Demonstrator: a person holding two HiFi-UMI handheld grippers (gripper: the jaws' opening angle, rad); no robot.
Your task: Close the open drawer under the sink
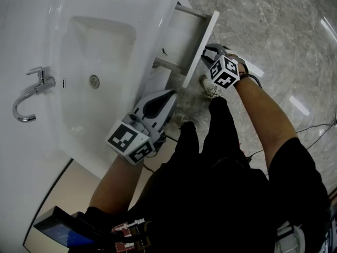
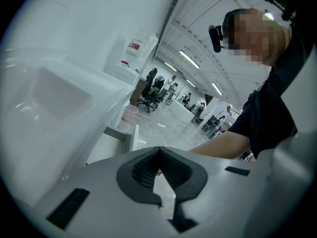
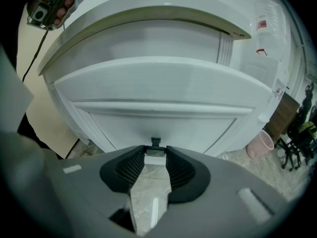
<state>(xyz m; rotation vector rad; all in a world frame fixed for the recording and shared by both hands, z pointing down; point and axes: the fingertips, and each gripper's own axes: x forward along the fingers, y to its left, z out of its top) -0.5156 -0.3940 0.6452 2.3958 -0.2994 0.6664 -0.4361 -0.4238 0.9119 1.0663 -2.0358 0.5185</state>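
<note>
The white drawer [image 1: 201, 46] under the sink [image 1: 45, 30] stands pulled out, its front panel edge-on in the head view. In the right gripper view this drawer front [image 3: 153, 98] fills the picture. My right gripper [image 3: 155, 153] is open, its tips close to the panel's lower edge by a small dark tab [image 3: 155, 142], with nothing clamped. In the head view the right gripper [image 1: 213, 51] sits just outside the drawer front. My left gripper [image 1: 168, 96] hovers beside the sink's front edge, away from the drawer. In its own view the left gripper [image 2: 158, 153] is shut on nothing, and the drawer [image 2: 119, 138] lies beyond it.
A chrome tap [image 1: 31, 94] stands at the basin's left. The person's shoe [image 1: 209, 86] is on the marble floor below the drawer, and a cable [image 1: 316, 125] runs at the right. A pink bin [image 3: 262, 144] and a water jug [image 2: 136, 53] stand past the cabinet.
</note>
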